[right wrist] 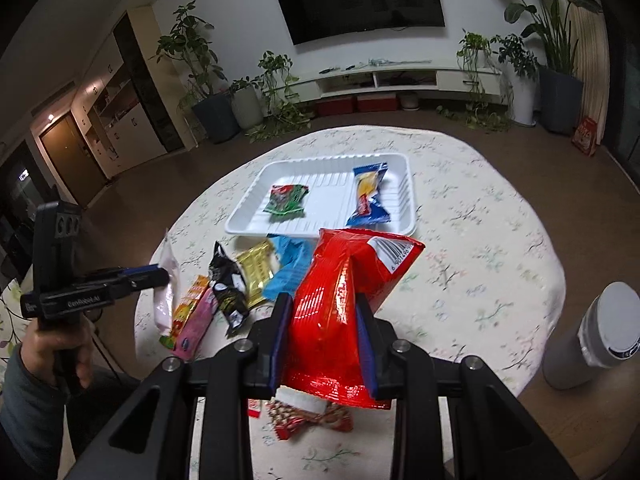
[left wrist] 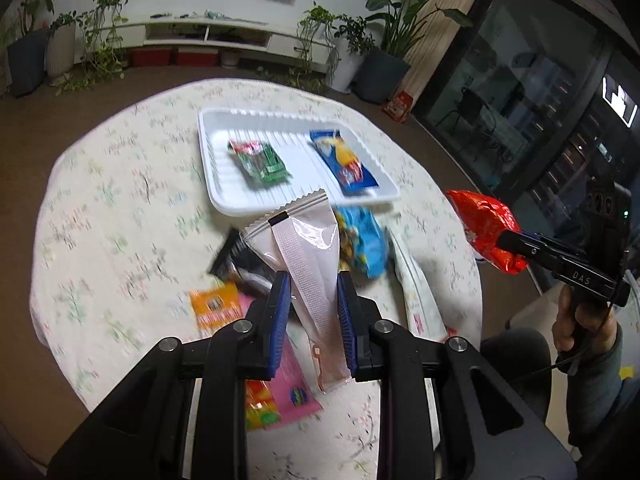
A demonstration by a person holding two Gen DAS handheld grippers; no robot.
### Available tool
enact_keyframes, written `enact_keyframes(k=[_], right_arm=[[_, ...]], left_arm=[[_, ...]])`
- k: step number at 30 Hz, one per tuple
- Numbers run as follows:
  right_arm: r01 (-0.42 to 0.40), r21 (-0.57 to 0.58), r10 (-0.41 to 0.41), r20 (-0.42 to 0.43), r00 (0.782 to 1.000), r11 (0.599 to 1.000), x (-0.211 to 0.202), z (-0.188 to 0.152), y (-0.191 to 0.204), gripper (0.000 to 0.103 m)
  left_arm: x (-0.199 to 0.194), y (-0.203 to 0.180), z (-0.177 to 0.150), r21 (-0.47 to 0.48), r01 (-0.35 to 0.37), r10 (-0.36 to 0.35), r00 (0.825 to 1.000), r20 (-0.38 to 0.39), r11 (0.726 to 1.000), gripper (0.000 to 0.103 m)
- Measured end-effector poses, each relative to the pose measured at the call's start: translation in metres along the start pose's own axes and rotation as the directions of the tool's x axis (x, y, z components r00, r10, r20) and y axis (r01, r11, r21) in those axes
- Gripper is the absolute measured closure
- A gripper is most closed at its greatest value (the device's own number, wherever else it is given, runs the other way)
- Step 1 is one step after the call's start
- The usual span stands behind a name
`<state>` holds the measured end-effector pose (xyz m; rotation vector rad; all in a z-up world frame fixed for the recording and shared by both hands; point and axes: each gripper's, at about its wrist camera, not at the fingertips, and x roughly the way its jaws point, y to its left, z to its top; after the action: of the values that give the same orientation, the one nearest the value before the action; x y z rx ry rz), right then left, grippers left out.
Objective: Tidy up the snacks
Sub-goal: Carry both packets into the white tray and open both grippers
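Note:
My left gripper (left wrist: 312,280) is shut on a pale pink snack packet (left wrist: 308,248) and holds it above the table, near the tray's front edge. My right gripper (right wrist: 324,304) is shut on a red foil snack bag (right wrist: 344,304), lifted above the table; it also shows in the left wrist view (left wrist: 486,228). The white tray (left wrist: 224,184) holds a green snack packet (left wrist: 260,160) and a blue-and-yellow snack bar (left wrist: 344,160). Loose on the table in front of the tray lie a blue packet (right wrist: 290,268), a gold packet (right wrist: 256,268), a black packet (right wrist: 228,288) and a pink-and-orange packet (right wrist: 192,316).
The round table (right wrist: 480,248) has a floral cloth. A grey cylinder (right wrist: 596,336) stands off its right edge. A red-and-white wrapper (right wrist: 308,416) lies under my right gripper. Potted plants and a TV cabinet line the far wall.

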<state>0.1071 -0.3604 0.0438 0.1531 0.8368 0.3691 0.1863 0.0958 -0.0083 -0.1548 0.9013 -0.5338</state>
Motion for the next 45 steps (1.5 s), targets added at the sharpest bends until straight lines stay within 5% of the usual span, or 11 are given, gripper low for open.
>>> enact_keyframes(k=[12, 17, 22, 32, 45], right_arm=[[0.137, 0.062, -0.145, 0.142, 0.979, 0.989, -0.019, 0.089, -0.070, 0.070], [0.100, 0.068, -0.114, 0.229, 0.967, 0.993, -0.005, 0.152, -0.070, 0.070], [0.039, -0.042, -0.032, 0.158, 0.987, 0.998, 0.065, 0.189, -0.032, 0.070], [0.026, -0.186, -0.046, -0.103, 0.994, 0.982, 0.208, 0.161, 0.003, 0.070], [0.042, -0.212, -0.079, -0.167, 0.983, 0.976, 0.248, 0.134, 0.009, 0.069]], left_arm=[[-0.011, 0.020, 0.113, 0.003, -0.050, 0.049, 0.994, 0.101, 0.999, 0.082], [0.026, 0.012, 0.161, 0.043, -0.073, 0.069, 0.994, 0.081, 0.996, 0.082], [0.087, 0.019, 0.179, 0.049, -0.116, 0.118, 0.993, -0.028, 0.992, 0.081], [0.170, 0.029, 0.159, 0.103, -0.168, 0.182, 0.974, -0.134, 0.980, 0.081], [0.201, 0.034, 0.147, 0.123, -0.195, 0.214, 0.964, -0.159, 0.973, 0.080]])
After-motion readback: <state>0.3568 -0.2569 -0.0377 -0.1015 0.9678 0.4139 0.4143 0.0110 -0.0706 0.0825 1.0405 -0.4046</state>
